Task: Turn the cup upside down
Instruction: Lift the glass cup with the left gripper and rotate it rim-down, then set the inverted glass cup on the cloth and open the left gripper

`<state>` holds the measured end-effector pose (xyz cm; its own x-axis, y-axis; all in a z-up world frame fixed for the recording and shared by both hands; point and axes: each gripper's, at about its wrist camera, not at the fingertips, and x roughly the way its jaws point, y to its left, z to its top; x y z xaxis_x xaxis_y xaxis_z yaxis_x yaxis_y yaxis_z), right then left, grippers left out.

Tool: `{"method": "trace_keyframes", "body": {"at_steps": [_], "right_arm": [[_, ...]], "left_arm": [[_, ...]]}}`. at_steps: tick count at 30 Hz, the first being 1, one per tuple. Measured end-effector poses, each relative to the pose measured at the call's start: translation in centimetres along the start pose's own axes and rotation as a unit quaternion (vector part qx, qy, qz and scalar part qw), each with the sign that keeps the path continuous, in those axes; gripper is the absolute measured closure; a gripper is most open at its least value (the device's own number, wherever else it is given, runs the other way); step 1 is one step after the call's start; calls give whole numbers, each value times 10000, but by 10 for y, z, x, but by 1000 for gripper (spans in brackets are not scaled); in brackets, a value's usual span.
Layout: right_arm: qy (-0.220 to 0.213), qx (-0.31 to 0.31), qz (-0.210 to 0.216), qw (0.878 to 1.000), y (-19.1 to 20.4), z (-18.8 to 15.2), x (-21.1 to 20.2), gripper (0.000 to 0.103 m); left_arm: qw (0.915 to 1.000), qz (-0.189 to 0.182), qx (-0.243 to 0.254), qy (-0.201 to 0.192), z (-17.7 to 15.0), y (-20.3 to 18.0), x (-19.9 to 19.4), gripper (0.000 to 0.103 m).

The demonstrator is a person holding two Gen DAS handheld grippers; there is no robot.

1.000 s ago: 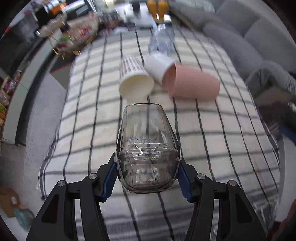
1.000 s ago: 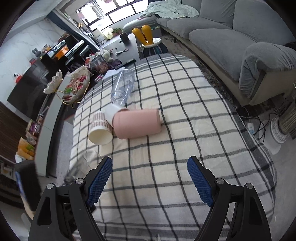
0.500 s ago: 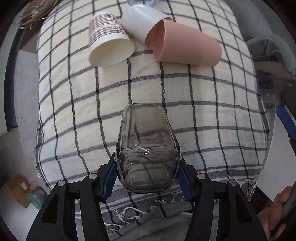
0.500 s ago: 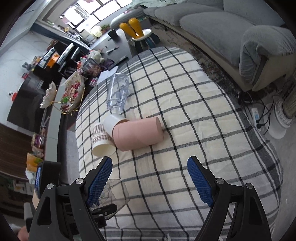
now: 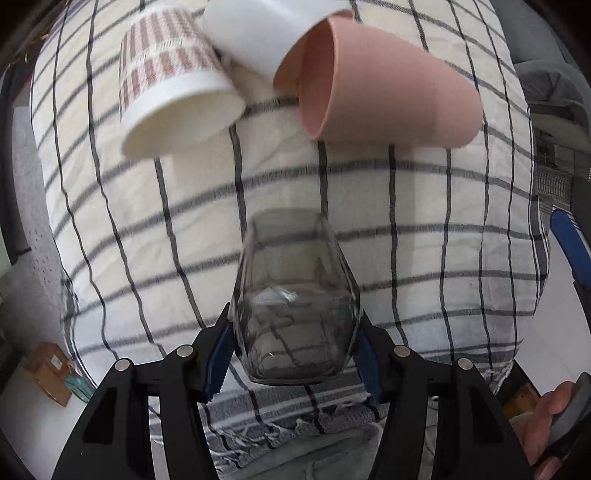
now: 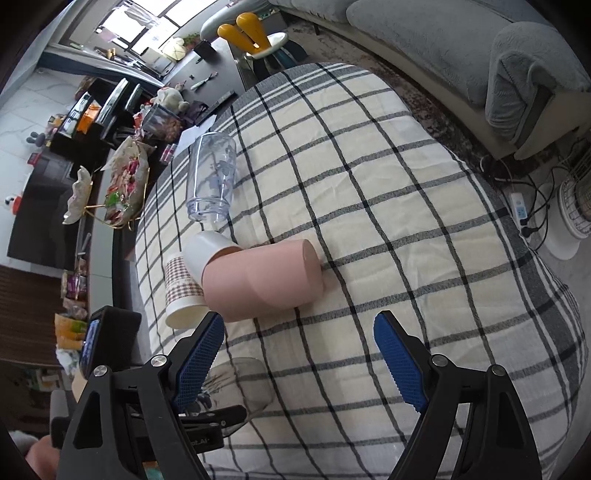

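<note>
My left gripper (image 5: 293,349) is shut on a clear smoky glass cup (image 5: 295,295), gripped near its thick base, with the mouth pointing away and down at the checked tablecloth (image 5: 424,221). The cup hangs above the table's near edge. In the right wrist view the same glass cup (image 6: 240,384) and the left gripper (image 6: 207,417) show at the lower left. My right gripper (image 6: 295,354) is open and empty above the cloth, in front of the pink cup.
A pink cup (image 5: 384,92), a white cup (image 5: 266,33) and a patterned paper cup (image 5: 173,88) lie on their sides together. A clear plastic bottle (image 6: 212,177) lies beyond them. A grey sofa (image 6: 480,48) stands at the right.
My left gripper has tilted forward and down with the glass cup, so its mouth now faces the cloth. The lying cups look closer. The right gripper has risen slightly.
</note>
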<state>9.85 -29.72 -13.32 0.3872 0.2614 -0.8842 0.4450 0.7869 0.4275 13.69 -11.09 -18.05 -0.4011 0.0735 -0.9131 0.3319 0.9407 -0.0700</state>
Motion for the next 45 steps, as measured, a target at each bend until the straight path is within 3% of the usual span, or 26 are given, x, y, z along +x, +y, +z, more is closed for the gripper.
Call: {"method": "trace_keyframes", "body": {"at_steps": [7,9,13,17,21,25,30,38,45], "right_arm": [[-34,28,4,10000,-1,0,-2,20],[-69,5,-6,10000,-1,-1,-5,20],[-165,-61,-24,9998,1,-6,-16,20],[-268,-162,-65,9995,5,-15,-29,20],[-449,-334,-96,9984,11,-27,-46,20],[-648,-647,-153,9957,24,-40,-60,20],[-892,-1159,-333,9887,46,-59,-70,20],[-1401,-1748,-415,9737,73,-84,-88,20],[-2207,-2297,-710,9453,99,-109,-112,16]], "left_arm": [[9998,93,122,-98,5,-4,-7,45],[9997,102,123,-202,2,-6,-8,39],[9976,174,131,-658,-10,-9,-18,32],[9946,217,76,-1010,-24,-4,-28,32],[9866,302,84,-1604,-51,-2,-41,30],[9679,383,-21,-2482,-84,2,-56,24],[9313,540,-317,-3588,-127,15,-73,16],[8910,466,-841,-4436,-183,37,-87,12],[8661,364,-1132,-4855,-214,48,-94,11]]}}
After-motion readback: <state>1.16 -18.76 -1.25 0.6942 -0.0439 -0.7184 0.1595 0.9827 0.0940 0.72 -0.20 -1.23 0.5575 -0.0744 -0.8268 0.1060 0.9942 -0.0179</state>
